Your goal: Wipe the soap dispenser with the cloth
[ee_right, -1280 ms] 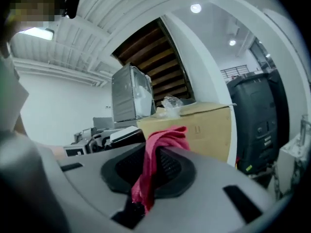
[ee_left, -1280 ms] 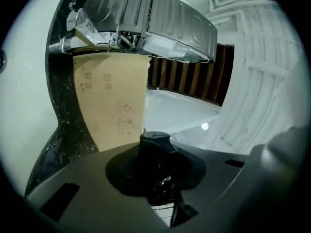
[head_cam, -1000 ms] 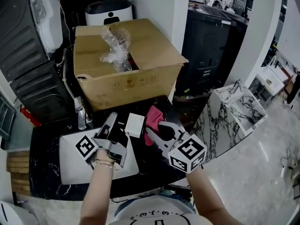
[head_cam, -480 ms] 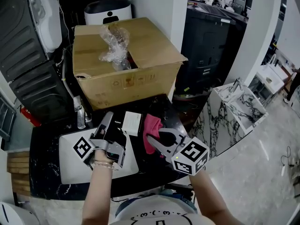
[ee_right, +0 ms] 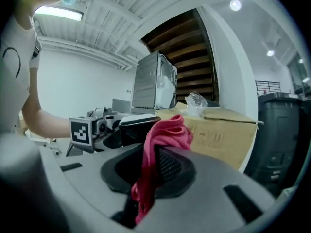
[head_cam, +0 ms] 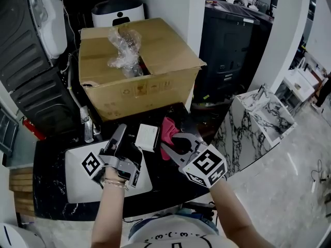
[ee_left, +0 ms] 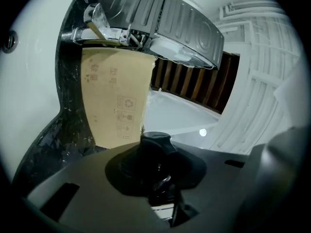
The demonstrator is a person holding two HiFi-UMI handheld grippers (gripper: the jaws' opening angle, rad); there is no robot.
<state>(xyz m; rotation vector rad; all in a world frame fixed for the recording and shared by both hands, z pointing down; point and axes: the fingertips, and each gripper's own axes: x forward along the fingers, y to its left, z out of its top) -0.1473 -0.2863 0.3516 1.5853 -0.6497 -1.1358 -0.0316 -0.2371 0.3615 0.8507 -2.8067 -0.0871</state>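
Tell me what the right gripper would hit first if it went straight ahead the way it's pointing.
Most likely the soap dispenser clamped in the left gripper. The right gripper, holding the cloth, points toward it. The cardboard box stands beyond, though depth is unclear.

No legible words; only recycling and handling symbols on the cardboard box

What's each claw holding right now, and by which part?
Right claw pinches the red cloth near its middle, both ends loose. Left claw clamps the dark soap dispenser across its body.
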